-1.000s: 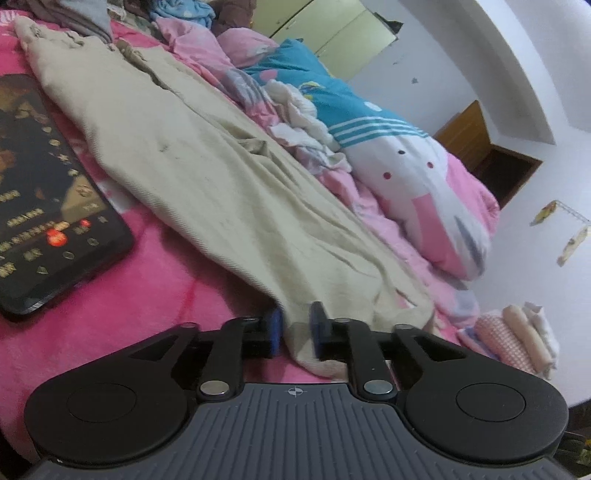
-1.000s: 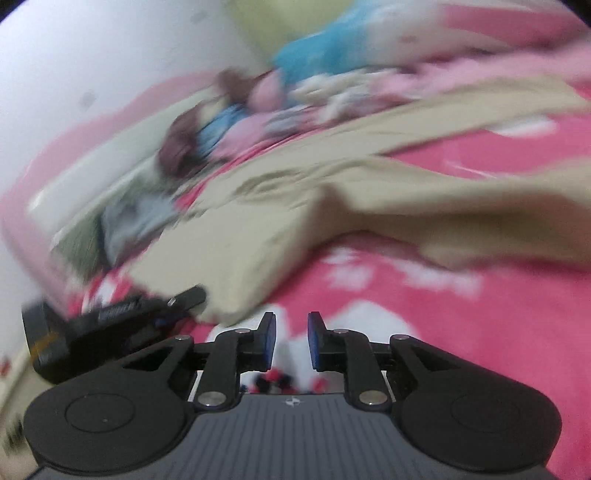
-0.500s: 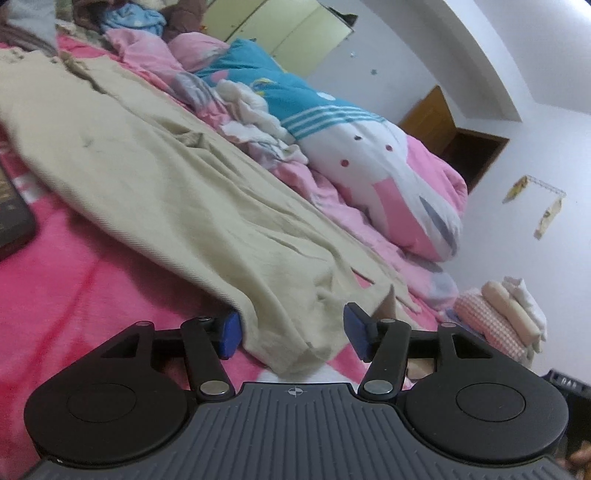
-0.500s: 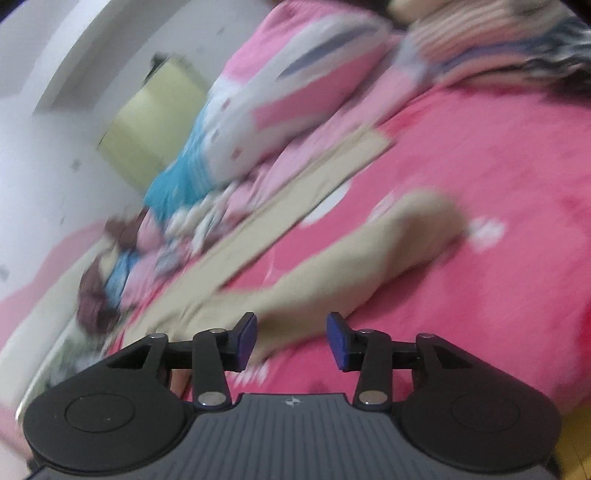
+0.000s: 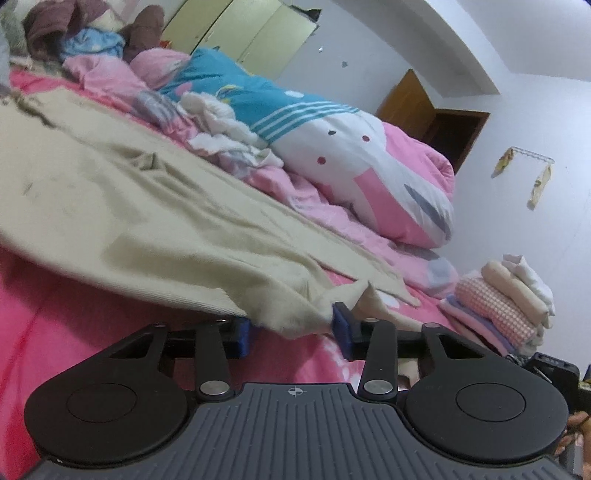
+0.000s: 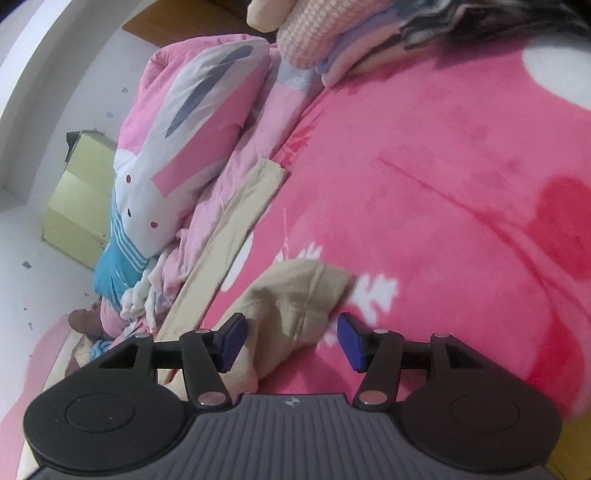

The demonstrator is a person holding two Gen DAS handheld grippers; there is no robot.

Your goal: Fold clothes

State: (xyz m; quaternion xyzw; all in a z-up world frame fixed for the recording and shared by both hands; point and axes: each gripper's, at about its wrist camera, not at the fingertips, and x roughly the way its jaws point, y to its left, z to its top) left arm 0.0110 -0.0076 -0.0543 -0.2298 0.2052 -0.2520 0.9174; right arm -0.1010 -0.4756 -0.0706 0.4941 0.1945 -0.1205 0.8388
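Beige trousers (image 5: 140,206) lie spread across the pink bed cover (image 5: 74,332). In the left wrist view my left gripper (image 5: 291,330) is open, its blue pads on either side of a trouser leg's hem, which droops between them. In the right wrist view my right gripper (image 6: 291,341) is open too, with the hem of the beige trouser leg (image 6: 295,295) lying between its fingers, closer to the left pad. The other leg (image 6: 236,221) runs along the bed's far side.
A pink, white and blue quilt (image 5: 332,155) is heaped along the wall side of the bed. A stack of folded clothes (image 5: 506,295) sits at the bed's end, also at the top of the right wrist view as folded clothes (image 6: 321,33). Loose garments (image 5: 92,40) pile near the yellow cabinet (image 5: 236,33).
Both grippers went from nearly shut to wide open. The left one slid along the trousers, past the phone, to the leg hem. The right swung round to the other leg's hem.
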